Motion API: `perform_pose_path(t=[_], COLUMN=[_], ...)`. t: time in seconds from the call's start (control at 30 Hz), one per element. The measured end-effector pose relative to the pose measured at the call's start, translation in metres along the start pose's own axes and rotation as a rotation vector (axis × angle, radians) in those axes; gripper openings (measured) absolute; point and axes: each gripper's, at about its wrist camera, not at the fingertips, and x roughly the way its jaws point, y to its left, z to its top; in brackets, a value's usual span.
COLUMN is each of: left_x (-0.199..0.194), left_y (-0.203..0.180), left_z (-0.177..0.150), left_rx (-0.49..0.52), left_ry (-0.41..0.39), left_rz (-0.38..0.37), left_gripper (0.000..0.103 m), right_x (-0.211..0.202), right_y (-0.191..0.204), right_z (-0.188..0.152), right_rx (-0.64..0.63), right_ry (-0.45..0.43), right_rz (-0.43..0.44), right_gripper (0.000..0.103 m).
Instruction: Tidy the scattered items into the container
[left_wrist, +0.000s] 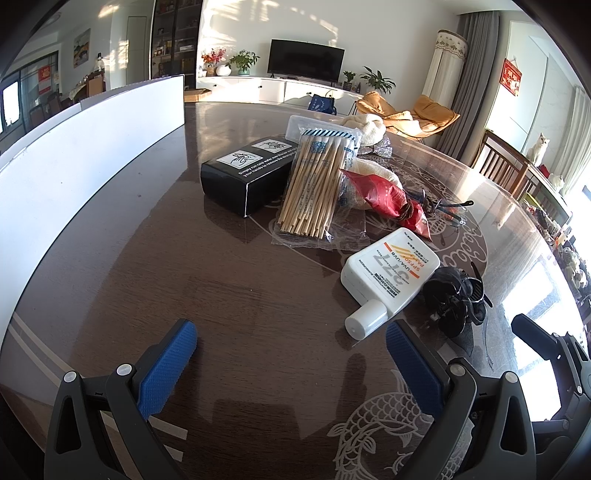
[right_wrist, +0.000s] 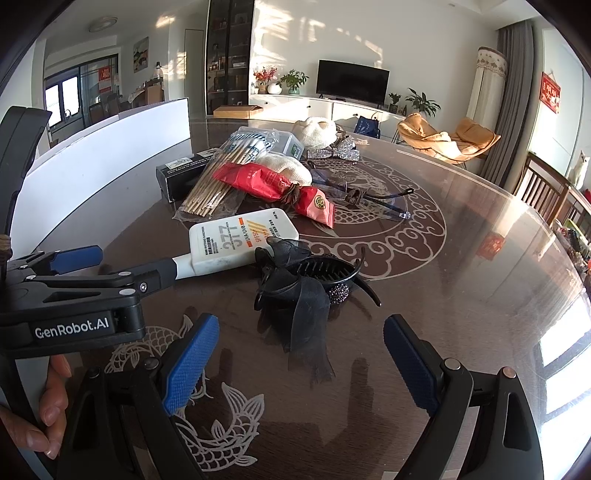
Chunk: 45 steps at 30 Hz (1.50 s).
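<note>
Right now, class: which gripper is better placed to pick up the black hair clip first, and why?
Right. The right gripper is open with the black hair clip directly ahead between its fingers; the left gripper faces bare table, with the clip off to its right.

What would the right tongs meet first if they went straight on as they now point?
Probably the black bow hair clip, lying just ahead between the open right tongs on the table; depth is uncertain.
</note>
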Motion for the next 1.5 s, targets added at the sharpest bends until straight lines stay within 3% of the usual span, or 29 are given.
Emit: perform_pose_path(t=[1.5], left_x=[0.0002], left_y=[0.0004], left_z=[0.0001], left_rx=[0.0], left_ry=[0.0], left_rz=[0.0], left_gripper=[0.103], right_x=[-0.0021], right_y=[-0.0005], right_z=[-0.0003], right_rx=[0.001], right_ry=[-0.016], right_rz=[0.0], right_gripper=[0.091])
